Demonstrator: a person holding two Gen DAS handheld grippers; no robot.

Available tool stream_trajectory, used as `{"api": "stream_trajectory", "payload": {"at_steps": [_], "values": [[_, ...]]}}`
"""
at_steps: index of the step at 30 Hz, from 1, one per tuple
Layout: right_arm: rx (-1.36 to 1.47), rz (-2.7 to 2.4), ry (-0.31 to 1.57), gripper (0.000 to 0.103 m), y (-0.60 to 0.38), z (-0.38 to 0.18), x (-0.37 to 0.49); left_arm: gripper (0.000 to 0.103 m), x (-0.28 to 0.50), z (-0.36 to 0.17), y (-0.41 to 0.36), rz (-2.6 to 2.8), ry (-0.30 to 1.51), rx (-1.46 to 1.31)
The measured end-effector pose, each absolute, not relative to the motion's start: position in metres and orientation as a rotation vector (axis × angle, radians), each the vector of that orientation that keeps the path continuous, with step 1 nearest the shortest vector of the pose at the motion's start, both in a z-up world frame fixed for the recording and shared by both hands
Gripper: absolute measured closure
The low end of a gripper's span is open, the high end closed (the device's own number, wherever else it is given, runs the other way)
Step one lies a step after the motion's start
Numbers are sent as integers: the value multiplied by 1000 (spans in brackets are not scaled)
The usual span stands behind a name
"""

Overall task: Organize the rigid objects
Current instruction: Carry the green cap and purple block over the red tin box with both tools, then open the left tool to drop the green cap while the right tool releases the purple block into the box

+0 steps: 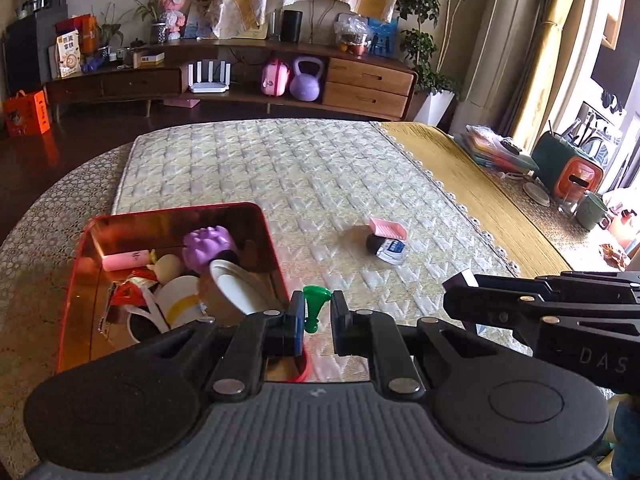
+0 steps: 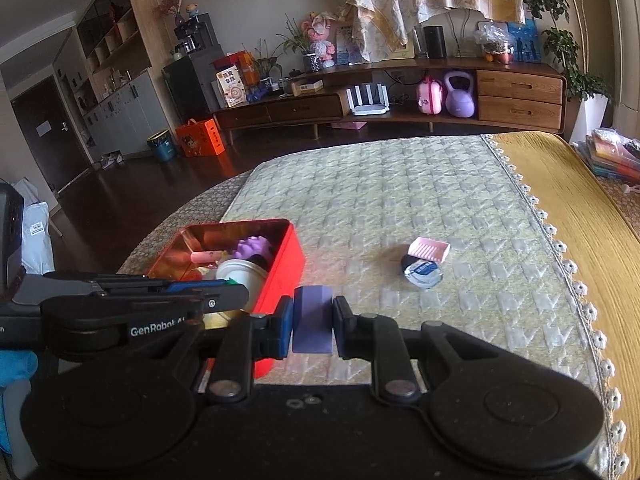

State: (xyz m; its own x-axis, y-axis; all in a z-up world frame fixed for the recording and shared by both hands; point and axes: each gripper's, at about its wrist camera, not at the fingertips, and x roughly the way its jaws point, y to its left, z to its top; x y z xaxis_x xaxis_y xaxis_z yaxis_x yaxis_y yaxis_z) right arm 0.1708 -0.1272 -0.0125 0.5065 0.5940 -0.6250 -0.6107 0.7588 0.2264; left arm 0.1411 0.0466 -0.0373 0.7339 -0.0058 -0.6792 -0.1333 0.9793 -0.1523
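Note:
A red tin box point(image 1: 276, 256) point(image 2: 286, 268) sits on the quilted mat, holding a purple toy point(image 1: 208, 246), a pink bar, cups and other small items. My left gripper point(image 1: 316, 320) is by the box's near right corner with a small green funnel-shaped piece point(image 1: 314, 306) between its fingers; the jaws stand a little wider than the piece. My right gripper point(image 2: 312, 322) is shut on a purple block point(image 2: 312, 320), just right of the box. A pink comb-like tray point(image 1: 387, 227) point(image 2: 430, 249) and a small jar point(image 1: 386, 250) point(image 2: 423, 274) lie on the mat to the right.
The quilted mat point(image 1: 300, 176) covers a round table; a yellow cloth point(image 1: 472, 184) lies to the right with books, a cup and a green-orange box point(image 1: 568, 168). A low wooden cabinet point(image 1: 240, 76) stands across the dark floor.

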Motion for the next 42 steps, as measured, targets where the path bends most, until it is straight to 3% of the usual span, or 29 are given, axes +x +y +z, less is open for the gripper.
{"api": "stream_trajectory", "payload": {"at_steps": [24, 42], "values": [[-122, 853, 799, 83, -28, -27, 146, 90, 141, -40, 170, 237, 754, -239], [-259, 936, 878, 83, 68, -65, 151, 90, 191, -75, 201, 238, 823, -203]]}}
